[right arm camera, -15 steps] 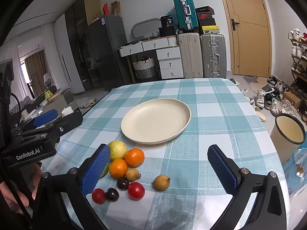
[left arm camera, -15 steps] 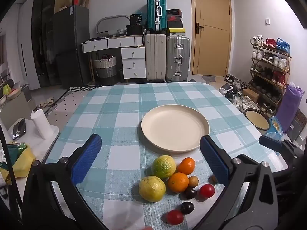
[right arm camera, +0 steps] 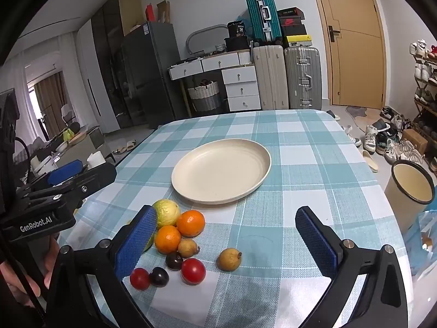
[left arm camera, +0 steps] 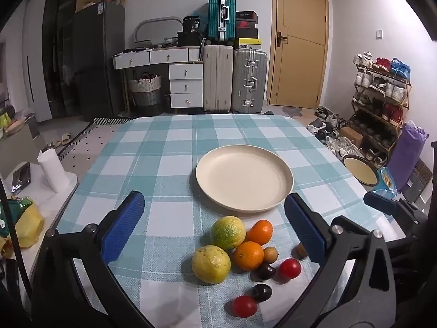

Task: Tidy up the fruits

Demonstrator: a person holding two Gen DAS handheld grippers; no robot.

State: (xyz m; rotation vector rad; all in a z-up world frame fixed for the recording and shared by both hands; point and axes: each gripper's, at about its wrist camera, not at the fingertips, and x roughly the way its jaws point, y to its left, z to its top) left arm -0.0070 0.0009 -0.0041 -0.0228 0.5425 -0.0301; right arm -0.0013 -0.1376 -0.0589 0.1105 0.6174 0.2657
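A cream plate [left arm camera: 244, 177] [right arm camera: 221, 170] lies bare in the middle of the checked tablecloth. In front of it sits a cluster of fruit: a green-yellow citrus [left arm camera: 228, 232], a lemon [left arm camera: 210, 263] [right arm camera: 166, 212], two oranges [left arm camera: 248, 255] [right arm camera: 190, 222], small brown fruits [right arm camera: 188, 248], dark plums [left arm camera: 261, 292] [right arm camera: 159, 276] and red tomatoes [left arm camera: 290, 268] [right arm camera: 193, 270]. A brown pear-like fruit [right arm camera: 229, 259] lies slightly apart to the right. My left gripper [left arm camera: 213, 198] hovers open above the cluster, holding nothing. My right gripper [right arm camera: 225, 213] is open too, over the pear-like fruit, its left finger hiding part of the citrus.
A round bin [right arm camera: 409, 183] stands off the table's right edge, beside shoes and a shoe rack [left arm camera: 382, 95]. A paper roll [left arm camera: 52, 172] sits on a low side table to the left. A hand [right arm camera: 16, 281] holds the left gripper's body [right arm camera: 54, 199]. Suitcases and drawers line the far wall.
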